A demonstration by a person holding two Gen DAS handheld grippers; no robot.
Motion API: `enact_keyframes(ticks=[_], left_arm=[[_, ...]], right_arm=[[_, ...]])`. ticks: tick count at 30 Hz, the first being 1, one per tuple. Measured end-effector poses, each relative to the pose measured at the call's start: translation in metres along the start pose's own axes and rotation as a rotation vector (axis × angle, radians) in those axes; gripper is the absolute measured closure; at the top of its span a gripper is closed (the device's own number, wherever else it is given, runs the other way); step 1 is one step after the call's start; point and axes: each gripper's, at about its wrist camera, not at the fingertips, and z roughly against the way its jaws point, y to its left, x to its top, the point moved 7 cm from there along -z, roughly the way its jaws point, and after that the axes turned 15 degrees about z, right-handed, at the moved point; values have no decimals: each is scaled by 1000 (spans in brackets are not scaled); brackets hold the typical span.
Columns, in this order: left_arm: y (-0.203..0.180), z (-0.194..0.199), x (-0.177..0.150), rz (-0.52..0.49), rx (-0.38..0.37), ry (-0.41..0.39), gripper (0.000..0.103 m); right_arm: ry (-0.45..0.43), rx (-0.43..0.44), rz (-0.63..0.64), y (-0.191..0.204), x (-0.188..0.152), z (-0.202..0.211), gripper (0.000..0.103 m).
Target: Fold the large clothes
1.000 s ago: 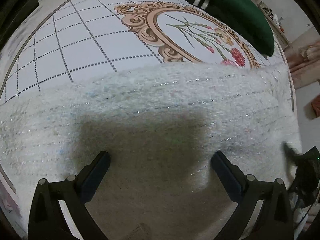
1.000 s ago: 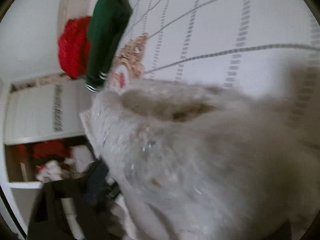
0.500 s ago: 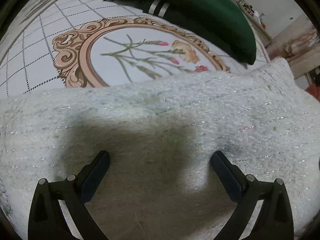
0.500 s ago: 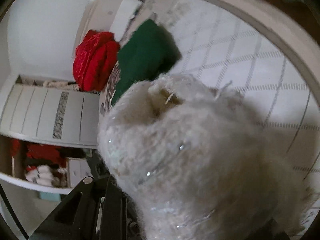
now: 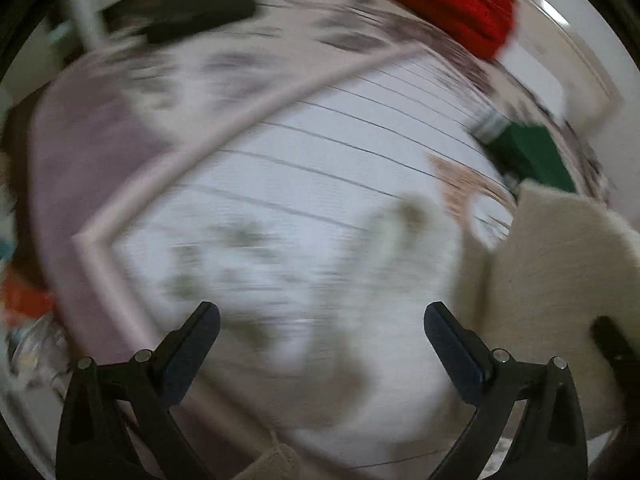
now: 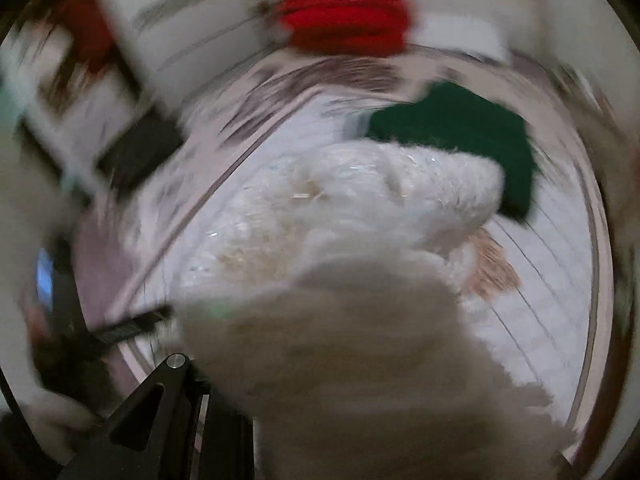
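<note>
Both views are motion-blurred. The left gripper [image 5: 320, 320] hangs over a patterned bed [image 5: 280, 140], jaws released and holding nothing. A fuzzy white sweater [image 6: 360, 260] bunches over the right gripper [image 6: 248, 408], jaws apparently grasping it. A green garment [image 6: 460, 128] lies at 1 o'clock, a red one [image 6: 344, 12] at 12.

Your left gripper [image 5: 322, 320] was spread wide, both fingers [image 5: 192, 344] bare and holding nothing. Your right gripper [image 6: 320, 380] was mostly hidden; whether its jaws were closed could not be determined.
</note>
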Motion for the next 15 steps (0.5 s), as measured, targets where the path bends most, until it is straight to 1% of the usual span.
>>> enact_keyframes(ticks=[1, 3, 4, 5, 6, 8, 9, 10, 11, 13, 14, 15], left_arm=[[25, 11, 6, 25, 26, -23, 0], [65, 26, 14, 54, 70, -51, 0], [80, 33, 17, 69, 90, -62, 0], [100, 41, 21, 92, 112, -74, 0], [110, 44, 23, 108, 124, -81, 0], [122, 50, 26, 148, 131, -101, 0], [123, 53, 27, 163, 123, -107, 0], [123, 55, 29, 173, 116, -111, 0], [121, 58, 31, 182, 102, -115, 0], [105, 60, 35, 185, 55, -109, 0], [97, 62, 39, 184, 34, -107, 0], [86, 61, 42, 182, 11, -105, 0]], right_arm=[[30, 18, 45, 26, 3, -6, 78], [98, 63, 105, 71, 1, -40, 77], [156, 102, 130, 95, -5, -63, 76], [187, 126, 140, 109, -11, -73, 72], [234, 183, 141, 125, -17, -90, 67], [285, 304, 139, 148, -31, -99, 43], [311, 388, 146, 158, -35, -100, 36], [317, 458, 134, 164, -38, -95, 23], [316, 542, 104, 165, -39, -89, 17], [322, 696, -5, 157, -43, -69, 17], [326, 750, -72, 146, -46, -59, 17], [327, 762, -139, 130, -48, -49, 17]])
